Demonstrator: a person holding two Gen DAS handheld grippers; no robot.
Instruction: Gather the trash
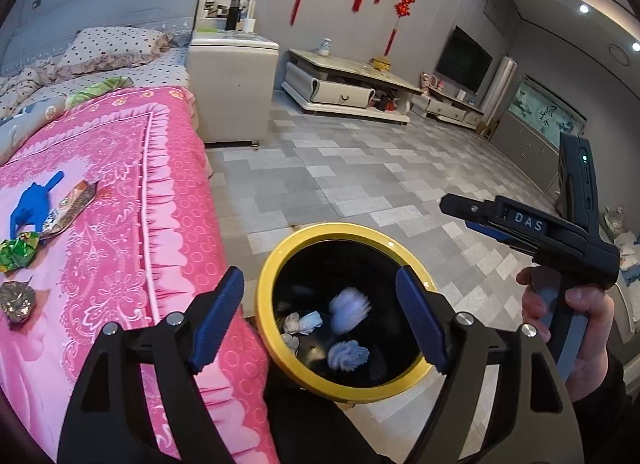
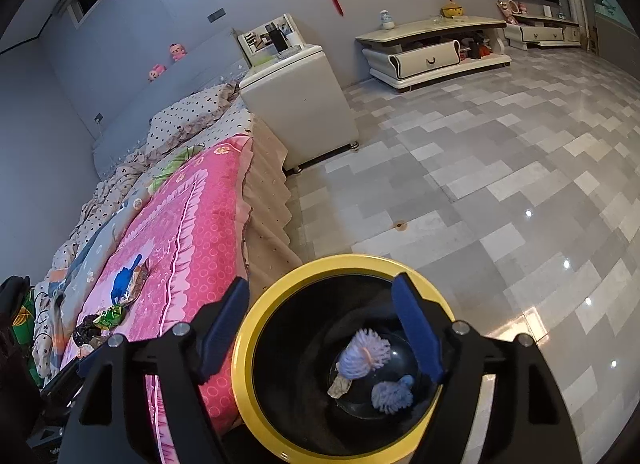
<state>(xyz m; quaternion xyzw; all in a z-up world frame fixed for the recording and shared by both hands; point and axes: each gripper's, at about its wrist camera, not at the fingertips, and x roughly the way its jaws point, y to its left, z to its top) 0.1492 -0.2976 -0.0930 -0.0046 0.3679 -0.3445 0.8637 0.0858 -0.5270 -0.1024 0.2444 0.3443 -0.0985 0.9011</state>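
A black bin with a yellow rim (image 1: 332,229) (image 2: 348,262) stands on the floor against the bed's edge. Inside lie pale blue pleated paper cups (image 1: 348,356) (image 2: 364,352), one of them blurred (image 1: 350,308), and crumpled white scraps (image 1: 304,322) (image 2: 340,386). My left gripper (image 1: 320,318) hangs open over the bin with nothing between its blue pads. Over the same bin my right gripper (image 2: 320,328) (image 1: 456,212) is open and empty, held by a hand (image 1: 568,312). On the pink blanket lie a blue glove (image 1: 32,204) (image 2: 124,280), a snack wrapper (image 1: 76,204), a green wrapper (image 1: 18,250) (image 2: 110,316) and a dark foil wad (image 1: 18,300) (image 2: 86,330).
The bed with the pink blanket (image 1: 132,192) (image 2: 192,232) fills the left side. A white bedside cabinet (image 1: 232,84) (image 2: 300,104) stands beyond it, and a low TV stand (image 1: 344,84) (image 2: 432,52) against the far wall. Grey tiled floor (image 1: 360,176) stretches to the right.
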